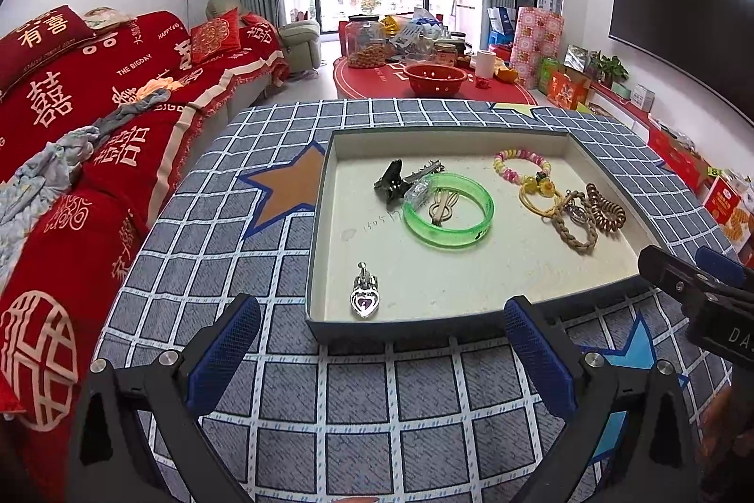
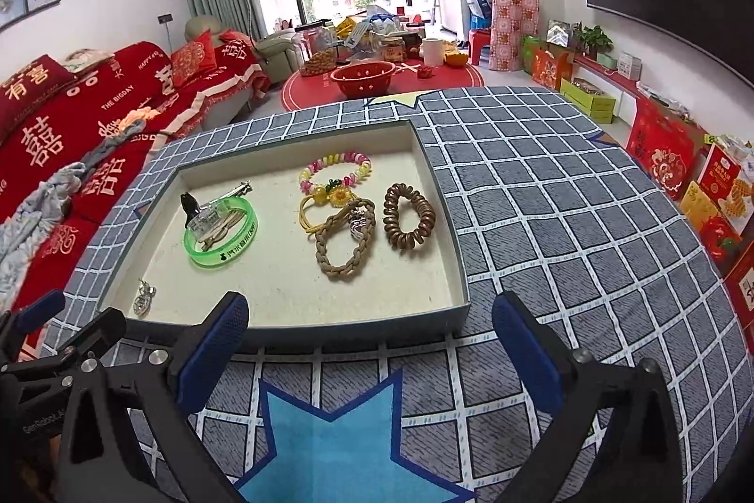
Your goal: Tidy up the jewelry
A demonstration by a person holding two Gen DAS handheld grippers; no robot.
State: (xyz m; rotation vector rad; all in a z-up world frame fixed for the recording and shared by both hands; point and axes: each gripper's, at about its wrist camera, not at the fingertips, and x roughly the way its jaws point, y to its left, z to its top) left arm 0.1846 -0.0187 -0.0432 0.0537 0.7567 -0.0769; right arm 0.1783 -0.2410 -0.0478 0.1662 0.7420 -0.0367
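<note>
A shallow grey box (image 1: 320,220) (image 2: 459,248) on the checked table holds jewelry. Inside lie a green bangle (image 1: 447,210) (image 2: 221,236) around some hair clips, a black clip (image 1: 390,181), a heart pendant (image 1: 364,298) (image 2: 143,296), a pink and yellow bead bracelet (image 1: 520,163) (image 2: 334,170), a yellow flower hair tie (image 1: 542,194) (image 2: 330,201), a braided tan bracelet (image 1: 577,220) (image 2: 344,241) and a brown coil hair tie (image 1: 608,210) (image 2: 406,222). My left gripper (image 1: 381,361) is open and empty before the box's near edge. My right gripper (image 2: 370,354) is open and empty, near the box's near right corner.
The table (image 1: 235,267) has a blue-grey checked cloth with star patches. A red-covered sofa (image 1: 94,116) runs along the left. A red round table (image 1: 424,83) with a red bowl and jars stands beyond. Gift boxes (image 2: 683,173) line the right wall.
</note>
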